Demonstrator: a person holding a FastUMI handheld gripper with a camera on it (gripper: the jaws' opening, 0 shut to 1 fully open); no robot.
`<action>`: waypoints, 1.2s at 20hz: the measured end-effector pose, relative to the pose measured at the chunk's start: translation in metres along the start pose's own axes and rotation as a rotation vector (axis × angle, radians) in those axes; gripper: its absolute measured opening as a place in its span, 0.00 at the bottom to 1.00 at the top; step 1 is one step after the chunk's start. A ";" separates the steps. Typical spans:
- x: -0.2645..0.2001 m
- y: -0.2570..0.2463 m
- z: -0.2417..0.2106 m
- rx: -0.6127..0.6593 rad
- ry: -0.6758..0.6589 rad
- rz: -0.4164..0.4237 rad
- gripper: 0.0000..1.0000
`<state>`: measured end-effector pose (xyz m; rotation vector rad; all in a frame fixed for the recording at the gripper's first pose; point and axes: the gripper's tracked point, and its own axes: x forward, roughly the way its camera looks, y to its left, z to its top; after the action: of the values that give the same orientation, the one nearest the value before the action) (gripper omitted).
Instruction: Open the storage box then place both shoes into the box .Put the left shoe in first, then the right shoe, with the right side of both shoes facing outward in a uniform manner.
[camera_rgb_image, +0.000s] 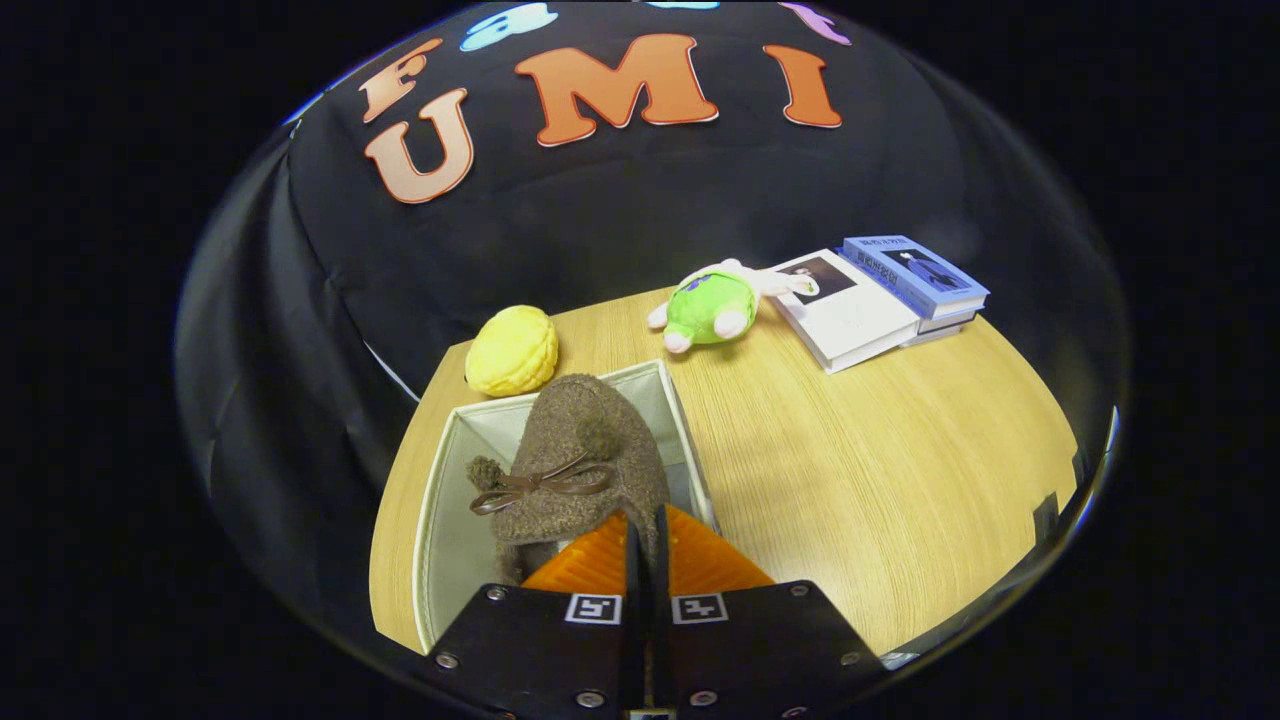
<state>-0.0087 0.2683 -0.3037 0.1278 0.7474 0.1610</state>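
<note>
- Gripper (645, 535): fingers nearly closed, pinching the heel edge of the shoe.
- Shoe (580, 460): brown woolly slipper with a thin bow and pompoms, held over the open storage box (440, 500); long axis runs away from the fingers, toe farthest.
- Bench (850, 450): beyond lie a yellow toy (512, 351), green plush (712, 305) and books (880, 295).

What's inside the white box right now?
A fuzzy brown shoe with a bow hangs over the open white box, pinched by the tool. The box's pale inner walls show. The shoe and tool cover its bottom, so I can't tell what lies there.
</note>
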 end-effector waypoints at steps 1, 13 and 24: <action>-0.001 0.000 0.000 0.004 0.007 -0.006 0.08; -0.053 0.002 0.071 -0.045 -0.156 0.047 0.99; -0.122 -0.046 0.173 -0.173 -0.396 0.000 0.99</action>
<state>0.0266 0.1898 -0.1052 -0.0062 0.3368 0.1929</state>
